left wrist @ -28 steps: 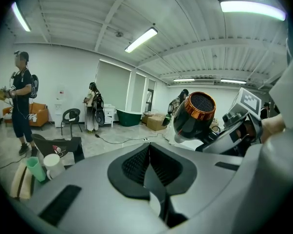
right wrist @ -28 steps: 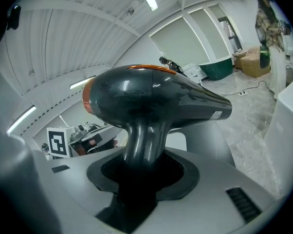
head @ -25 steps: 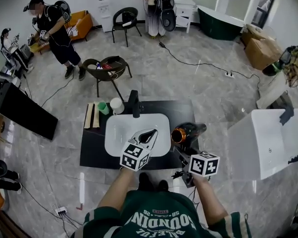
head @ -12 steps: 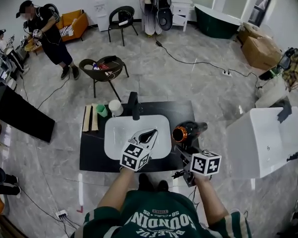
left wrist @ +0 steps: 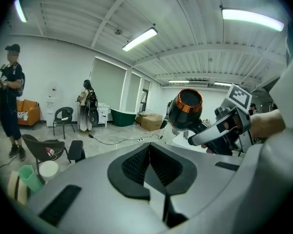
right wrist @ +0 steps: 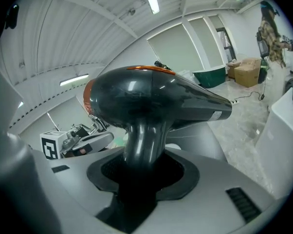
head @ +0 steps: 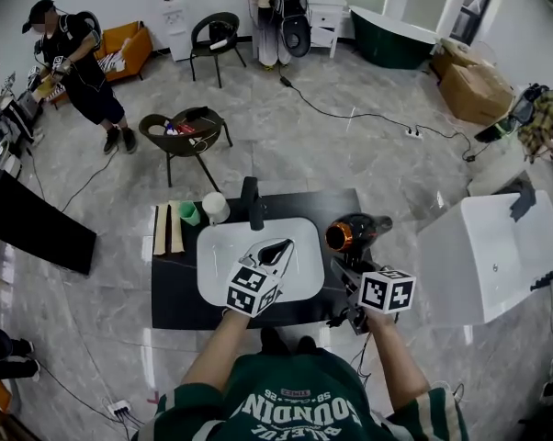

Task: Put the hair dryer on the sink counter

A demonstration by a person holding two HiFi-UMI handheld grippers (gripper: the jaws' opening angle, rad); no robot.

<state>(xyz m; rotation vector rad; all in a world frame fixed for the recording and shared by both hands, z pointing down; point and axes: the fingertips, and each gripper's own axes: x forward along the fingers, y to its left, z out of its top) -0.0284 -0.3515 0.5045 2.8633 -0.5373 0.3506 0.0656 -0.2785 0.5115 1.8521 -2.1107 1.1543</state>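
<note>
Table: I am looking steeply down on a black top. It is carrying a white basin, with bare dark strips showing to the basin's left and right.
Basin: It is taking up the middle of the table, with the faucet at its far rim and a white cup beside that.
Hair dryer: It is hanging off the surface over the table's right end, just right of the basin. Its orange-ringed end is facing the basin and its barrel is pointing away to the right. I cannot judge from above how high it is sitting; I am guessing it is well clear of the top.
Right claw: It is gripping the hair dryer by the handle. The jaws are standing fairly wide because the handle is filling the gap between them, and the body is riding above them.
Left claw: It is hovering over the basin with its jaws together and nothing in them.
Step in hand: I am judging this as the carry-over, with the dryer above its spot and not yet set down.
Next move: I am planning to lower the dryer onto the bare strip right of the basin. I will lay it down so that it is not rolling toward the table's edge, and only then spread the jaws.
</note>
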